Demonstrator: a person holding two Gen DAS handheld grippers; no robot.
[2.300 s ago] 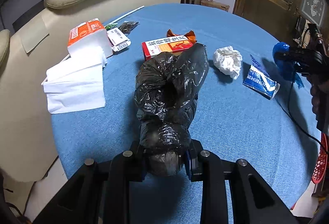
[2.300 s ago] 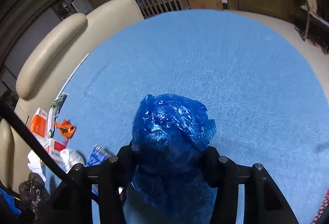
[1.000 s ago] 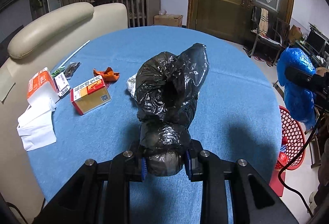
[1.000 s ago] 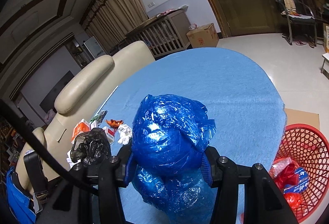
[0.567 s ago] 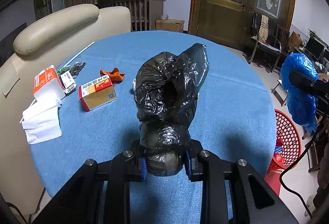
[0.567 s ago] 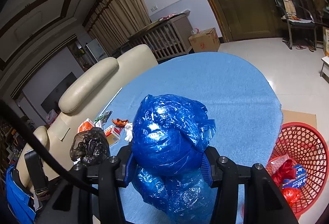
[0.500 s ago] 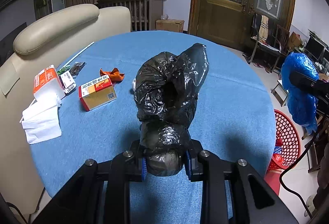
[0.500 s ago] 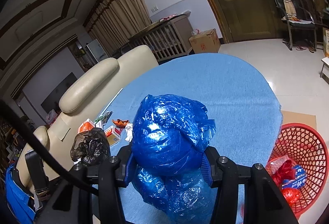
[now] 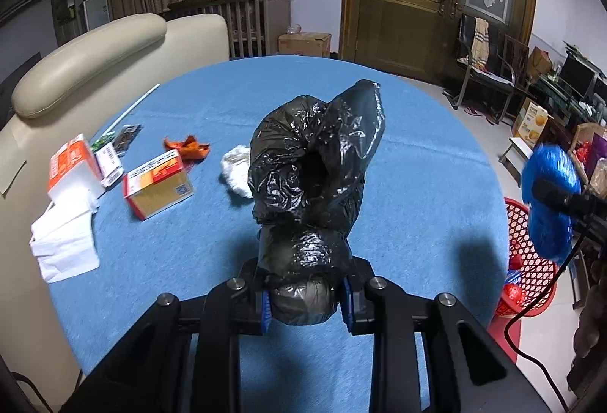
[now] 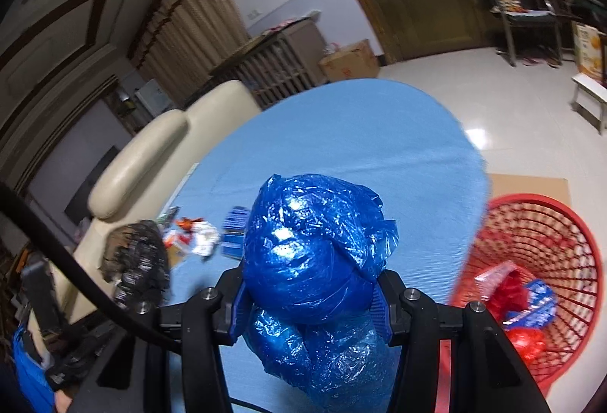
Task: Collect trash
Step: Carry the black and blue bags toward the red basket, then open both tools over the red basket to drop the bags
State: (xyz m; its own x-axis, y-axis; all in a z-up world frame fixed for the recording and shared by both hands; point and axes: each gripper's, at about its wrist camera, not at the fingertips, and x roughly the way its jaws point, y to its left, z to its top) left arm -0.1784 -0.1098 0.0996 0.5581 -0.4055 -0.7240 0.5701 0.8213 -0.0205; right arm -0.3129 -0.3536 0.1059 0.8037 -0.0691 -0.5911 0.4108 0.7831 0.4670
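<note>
My left gripper [image 9: 305, 301] is shut on a crumpled black plastic bag [image 9: 315, 177] and holds it above the blue round table [image 9: 417, 185]. My right gripper [image 10: 309, 303] is shut on a crumpled blue plastic bag [image 10: 315, 261], held over the table's right edge, beside a red mesh basket [image 10: 550, 223] on the floor. The blue bag [image 9: 548, 196] and basket [image 9: 531, 261] also show at the right in the left wrist view. The black bag [image 10: 138, 261] shows at the left in the right wrist view.
On the table lie a red-and-tan box [image 9: 157, 183], an orange wrapper [image 9: 187, 147], a white crumpled tissue [image 9: 237, 174], an orange-and-white tissue pack [image 9: 70, 166] and white tissues [image 9: 64, 246]. A cream chair [image 9: 87, 63] stands at the left. The basket holds red and blue trash [image 10: 519, 303].
The right gripper has swung with the blue bag toward the basket, which now fills more of its view. The left gripper and the black bag have moved slightly.
</note>
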